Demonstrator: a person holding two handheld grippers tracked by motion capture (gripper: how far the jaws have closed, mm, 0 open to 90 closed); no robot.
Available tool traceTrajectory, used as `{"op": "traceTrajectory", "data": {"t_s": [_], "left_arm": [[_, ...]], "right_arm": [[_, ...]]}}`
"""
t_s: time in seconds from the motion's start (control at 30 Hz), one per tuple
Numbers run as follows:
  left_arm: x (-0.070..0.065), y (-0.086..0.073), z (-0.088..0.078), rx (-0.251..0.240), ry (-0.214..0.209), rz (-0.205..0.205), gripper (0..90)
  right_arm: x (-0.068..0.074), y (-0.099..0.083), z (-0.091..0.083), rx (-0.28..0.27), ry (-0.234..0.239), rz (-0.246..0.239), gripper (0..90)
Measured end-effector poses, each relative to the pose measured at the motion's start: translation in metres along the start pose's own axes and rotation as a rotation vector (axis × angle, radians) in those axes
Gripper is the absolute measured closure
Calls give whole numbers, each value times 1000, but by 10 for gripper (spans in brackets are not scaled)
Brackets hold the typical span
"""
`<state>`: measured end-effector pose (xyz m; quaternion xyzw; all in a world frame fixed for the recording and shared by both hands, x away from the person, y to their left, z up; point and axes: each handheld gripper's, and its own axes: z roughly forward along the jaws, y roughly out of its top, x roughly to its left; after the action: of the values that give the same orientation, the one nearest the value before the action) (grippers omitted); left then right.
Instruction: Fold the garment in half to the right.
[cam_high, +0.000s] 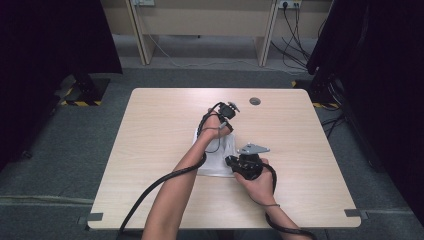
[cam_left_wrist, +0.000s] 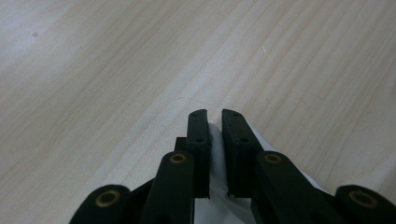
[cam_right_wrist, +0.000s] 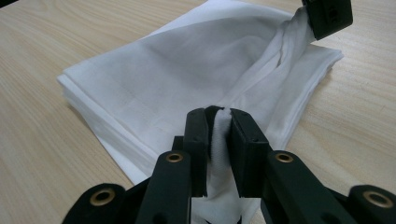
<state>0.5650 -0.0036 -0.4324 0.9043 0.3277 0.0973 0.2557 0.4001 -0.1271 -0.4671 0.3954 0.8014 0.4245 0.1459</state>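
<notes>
White cloth, folded in several layers, lies flat on the wooden table near its middle, between the person's two hands. Left gripper sits at the far edge of the cloth, its jaws clenched on a pinch of the fabric; in the right gripper view that corner is drawn up into a twisted strand. Right gripper sits at the near edge, its jaws likewise clamped on a bunched fold of white fabric. Both forearms reach in from the near side, cables trailing off the table edge. A small round grommet sits in the tabletop beyond the cloth
</notes>
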Motion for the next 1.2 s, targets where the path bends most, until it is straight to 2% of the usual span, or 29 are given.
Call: {"op": "traceTrajectory", "data": {"t_s": [1.17, 1.2], "left_arm": [[-1, -3, 6, -25, -6, 2, 758], [-1, -3, 6, -25, -6, 2, 758]], "right_arm": [[-5, -6, -1, 4, -21, 17, 747], [-5, -6, -1, 4, -21, 17, 725]]}}
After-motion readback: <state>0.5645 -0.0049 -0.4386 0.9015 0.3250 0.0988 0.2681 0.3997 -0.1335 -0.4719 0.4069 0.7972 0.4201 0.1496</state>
